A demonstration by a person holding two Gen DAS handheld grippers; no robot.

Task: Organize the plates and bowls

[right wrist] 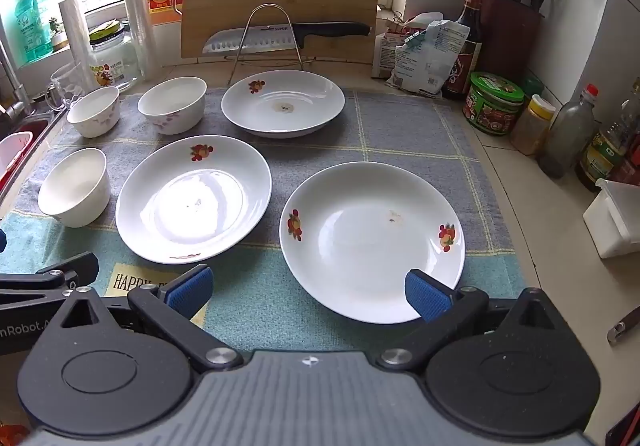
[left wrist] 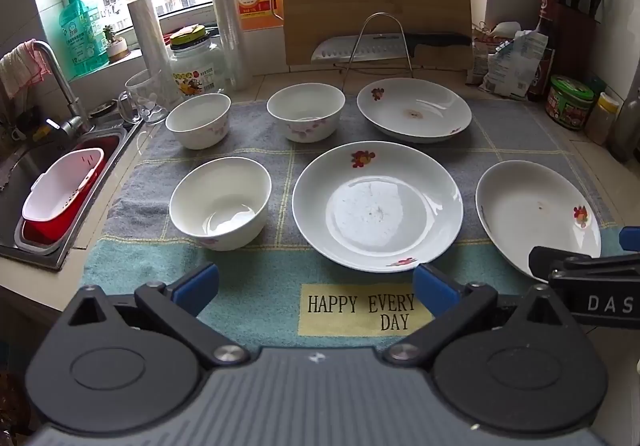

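Note:
Three white plates with red flower prints lie on a towel mat: a middle plate (left wrist: 376, 206) (right wrist: 194, 198), a far plate (left wrist: 414, 109) (right wrist: 283, 102) and a right plate (left wrist: 536, 212) (right wrist: 372, 240). Three white bowls stand left of them: a near bowl (left wrist: 220, 202) (right wrist: 75, 186), a far-left bowl (left wrist: 199, 120) (right wrist: 94, 111) and a far-middle bowl (left wrist: 306, 111) (right wrist: 173, 104). My left gripper (left wrist: 316, 286) is open and empty above the mat's front edge, just short of the middle plate. My right gripper (right wrist: 308, 292) is open and empty, its right fingertip over the right plate's near rim.
A sink (left wrist: 48, 182) with a red and white basket lies to the left. A cutting board (left wrist: 376, 2), a knife on a wire rack (left wrist: 380, 46), bottles and jars (right wrist: 494, 108) line the back and right. A white box (right wrist: 614, 220) sits at the right.

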